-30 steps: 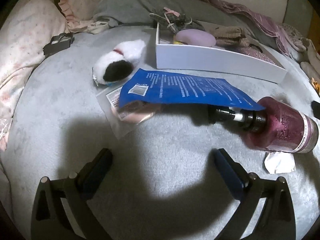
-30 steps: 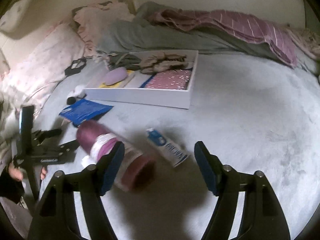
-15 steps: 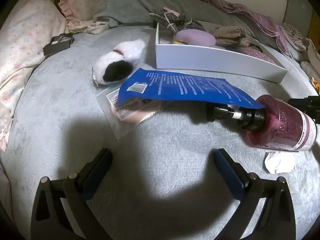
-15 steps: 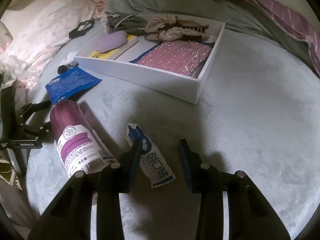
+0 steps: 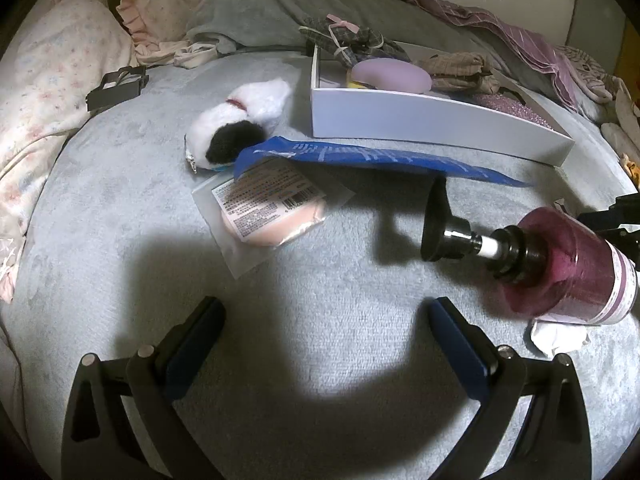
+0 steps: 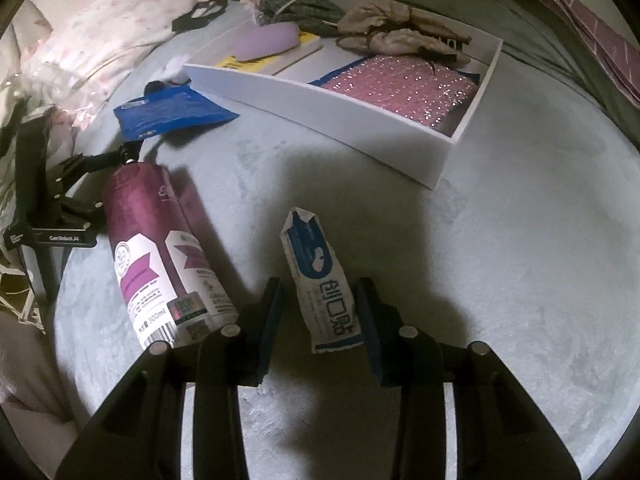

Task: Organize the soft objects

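Observation:
A white box (image 6: 360,128) (image 5: 432,124) on the grey bed holds a lilac pad, cloths and a pink sequin pouch. A white-and-blue packet (image 6: 320,280) lies on the bed between the fingers of my right gripper (image 6: 318,300), whose jaws are half closed around it without clearly touching. A purple pump bottle (image 6: 160,248) (image 5: 560,268) lies on its side beside it. My left gripper (image 5: 324,316) is open and empty over bare bed, short of a pink puff in clear wrap (image 5: 268,212), a blue pouch (image 5: 380,160) and a white-and-black plush (image 5: 236,128).
Pillows (image 5: 48,92) and piled grey and purple bedding (image 5: 280,12) line the far side. A black clip (image 5: 116,84) lies near the pillow. A crumpled white tissue (image 5: 556,332) sits by the bottle's base.
My right gripper has moved down and forward over the white-and-blue packet and narrowed its jaws around it. My left gripper has drawn closer to the puff; the blue pouch now shows edge-on.

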A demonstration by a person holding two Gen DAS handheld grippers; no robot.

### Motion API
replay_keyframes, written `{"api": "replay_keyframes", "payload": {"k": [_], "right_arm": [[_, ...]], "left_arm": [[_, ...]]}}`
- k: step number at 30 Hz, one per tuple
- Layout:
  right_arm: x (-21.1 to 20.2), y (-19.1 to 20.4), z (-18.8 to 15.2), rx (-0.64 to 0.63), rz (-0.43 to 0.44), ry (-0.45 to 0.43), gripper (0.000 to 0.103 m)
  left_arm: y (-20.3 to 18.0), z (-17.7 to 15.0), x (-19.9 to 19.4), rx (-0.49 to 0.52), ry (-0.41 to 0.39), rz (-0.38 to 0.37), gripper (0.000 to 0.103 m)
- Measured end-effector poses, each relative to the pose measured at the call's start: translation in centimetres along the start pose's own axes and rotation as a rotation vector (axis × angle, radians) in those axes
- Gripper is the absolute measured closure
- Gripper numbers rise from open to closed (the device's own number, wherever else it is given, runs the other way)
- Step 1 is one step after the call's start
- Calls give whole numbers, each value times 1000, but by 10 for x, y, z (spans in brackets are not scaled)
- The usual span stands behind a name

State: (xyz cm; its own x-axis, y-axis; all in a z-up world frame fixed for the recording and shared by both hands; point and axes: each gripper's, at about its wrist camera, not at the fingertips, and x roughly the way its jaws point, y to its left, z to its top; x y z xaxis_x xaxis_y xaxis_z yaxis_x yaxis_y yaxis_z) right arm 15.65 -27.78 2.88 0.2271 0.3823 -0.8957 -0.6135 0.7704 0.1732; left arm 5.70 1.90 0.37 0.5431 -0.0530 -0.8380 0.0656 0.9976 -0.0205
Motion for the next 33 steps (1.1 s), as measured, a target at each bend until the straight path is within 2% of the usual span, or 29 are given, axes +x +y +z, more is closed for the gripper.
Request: {"api": "replay_keyframes", "payload": {"k": [3,5,6,9,15,19,23,26,30,33], "right_arm": [[0,2,1,23,-25,0,81],[-1,6,0,40,-32,-12,85],[-1,8,-1,53,-29,-19,91],[-4,9,-3,93,-32,-62,96],[-34,4,-10,189,-8,-195,97],[-50,12,-9,215,0,-239,97],[-59,25,-16,224,-18,-240,97],[-71,32,-31,249,17,-271,97],[-72,47,-44,259,8,-295,97],[-72,53,-51,265,0,-306,97]], "left_arm": [[0,0,0,0,0,0,0],[0,0,0,0,0,0,0],[0,0,0,0,0,0,0],[0,-1,0,1,0,1,0],[0,1,0,5,1,9,0],[-1,1,-1,1,-1,18,0],[3,-3,-8,20,4,-56,0],[1,-13,-24,50,-19,-138,1],[-18,-22,-49,132,-83,-217,1],[-42,-24,-58,232,-78,-270,0]]}}
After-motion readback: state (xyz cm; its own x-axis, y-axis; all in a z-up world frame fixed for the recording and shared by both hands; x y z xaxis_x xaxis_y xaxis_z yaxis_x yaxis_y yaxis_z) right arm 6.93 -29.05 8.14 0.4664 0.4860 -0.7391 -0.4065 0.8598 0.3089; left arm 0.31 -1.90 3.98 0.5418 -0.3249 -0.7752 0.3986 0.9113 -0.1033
